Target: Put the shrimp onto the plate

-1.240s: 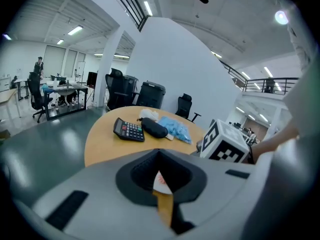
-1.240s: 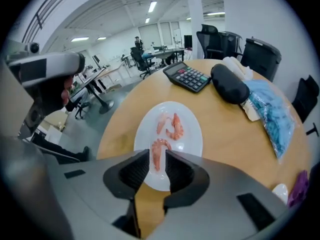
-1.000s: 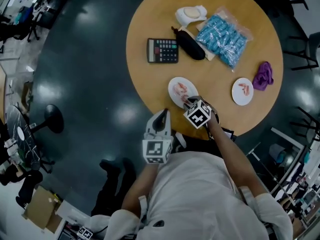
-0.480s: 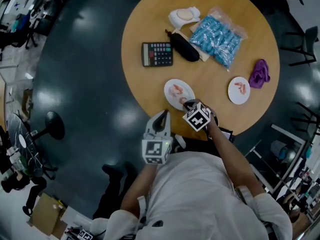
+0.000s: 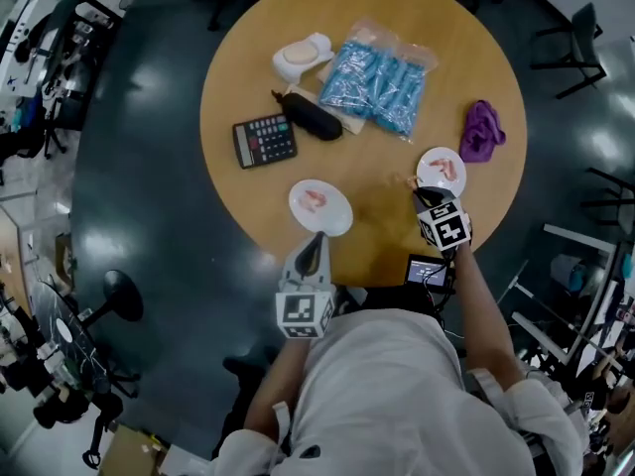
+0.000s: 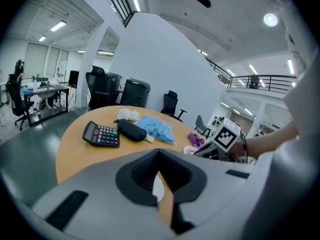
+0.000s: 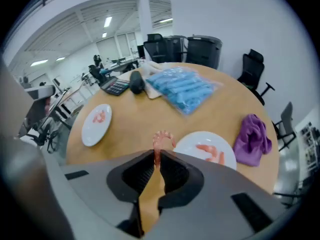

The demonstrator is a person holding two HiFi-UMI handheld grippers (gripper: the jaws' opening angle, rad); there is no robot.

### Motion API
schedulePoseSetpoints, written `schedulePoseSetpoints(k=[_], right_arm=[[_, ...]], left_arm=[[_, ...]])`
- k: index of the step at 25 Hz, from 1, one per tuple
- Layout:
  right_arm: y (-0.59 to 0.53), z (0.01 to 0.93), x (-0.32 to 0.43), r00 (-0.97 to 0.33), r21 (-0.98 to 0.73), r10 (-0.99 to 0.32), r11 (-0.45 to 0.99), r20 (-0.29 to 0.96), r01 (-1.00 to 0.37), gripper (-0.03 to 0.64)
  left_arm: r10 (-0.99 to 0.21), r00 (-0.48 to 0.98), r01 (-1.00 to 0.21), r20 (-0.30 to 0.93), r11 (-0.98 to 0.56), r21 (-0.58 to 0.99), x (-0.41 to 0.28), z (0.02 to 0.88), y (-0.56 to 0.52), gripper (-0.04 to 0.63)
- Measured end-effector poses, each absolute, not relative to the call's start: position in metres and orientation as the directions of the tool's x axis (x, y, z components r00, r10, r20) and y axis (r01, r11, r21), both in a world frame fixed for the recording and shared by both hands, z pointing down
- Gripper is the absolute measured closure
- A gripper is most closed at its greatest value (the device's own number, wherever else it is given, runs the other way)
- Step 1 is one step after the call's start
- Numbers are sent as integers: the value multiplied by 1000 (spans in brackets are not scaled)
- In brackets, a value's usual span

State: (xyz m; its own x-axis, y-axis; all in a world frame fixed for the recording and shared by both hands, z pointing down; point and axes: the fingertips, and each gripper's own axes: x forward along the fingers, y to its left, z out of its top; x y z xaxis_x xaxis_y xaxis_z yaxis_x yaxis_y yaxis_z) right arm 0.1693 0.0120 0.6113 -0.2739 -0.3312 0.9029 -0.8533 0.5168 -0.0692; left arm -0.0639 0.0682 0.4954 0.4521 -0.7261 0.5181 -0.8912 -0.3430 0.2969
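My right gripper (image 7: 157, 155) is shut on a curled pink shrimp (image 7: 161, 139), which hangs just above the tabletop at the near-left rim of a small white plate (image 7: 192, 145). That plate (image 5: 429, 162) carries another shrimp (image 7: 211, 153). In the head view the right gripper (image 5: 421, 192) is just short of it. A second white plate (image 5: 332, 218) lies to the left with one shrimp (image 5: 315, 199) on it; it also shows as a plate (image 7: 89, 132) with a shrimp (image 7: 101, 116) in the right gripper view. My left gripper (image 5: 310, 254) hovers at the table's near edge, shut and holding nothing.
A purple cloth (image 5: 482, 131) lies right beside the right plate. Farther back are a bag of blue packets (image 5: 382, 75), a black case (image 5: 313, 119), a calculator (image 5: 264, 141) and a white object (image 5: 302, 58). The round table's near edge (image 5: 367, 274) is close to me.
The right gripper has left the left plate and travelled right across the table to the right plate, carrying a shrimp. The left gripper has stayed at the near edge.
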Motion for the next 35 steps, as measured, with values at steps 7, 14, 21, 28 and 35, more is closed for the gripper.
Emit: schedulePoseSetpoints(k=[7,14,21,28,35], right_arm=[[-5,652,242,-222,-92,-302,389,927,-916,569],[-7,660,249,-227,-109,-303,361,926,-926,557],[-7,616,235,-213,-16,-385,455,898,-890,580],[13,585,63,-462,-115,-323,707,826,-698,600],[41,619,-61,-448,-99,-168,852,878,-513,598]], left_arm=[[-675,480,-877,560,-374,301,-31,498,78,588],[-691,461,-887,557,-358,291,-20,494,83,588],[-733,415,-909,538,-306,284,-35,490,80,588],[-772,352,-930,530,-227,288,-82,492,86,588],[-785,320,-934,530,-167,315,-133,500,97,588]])
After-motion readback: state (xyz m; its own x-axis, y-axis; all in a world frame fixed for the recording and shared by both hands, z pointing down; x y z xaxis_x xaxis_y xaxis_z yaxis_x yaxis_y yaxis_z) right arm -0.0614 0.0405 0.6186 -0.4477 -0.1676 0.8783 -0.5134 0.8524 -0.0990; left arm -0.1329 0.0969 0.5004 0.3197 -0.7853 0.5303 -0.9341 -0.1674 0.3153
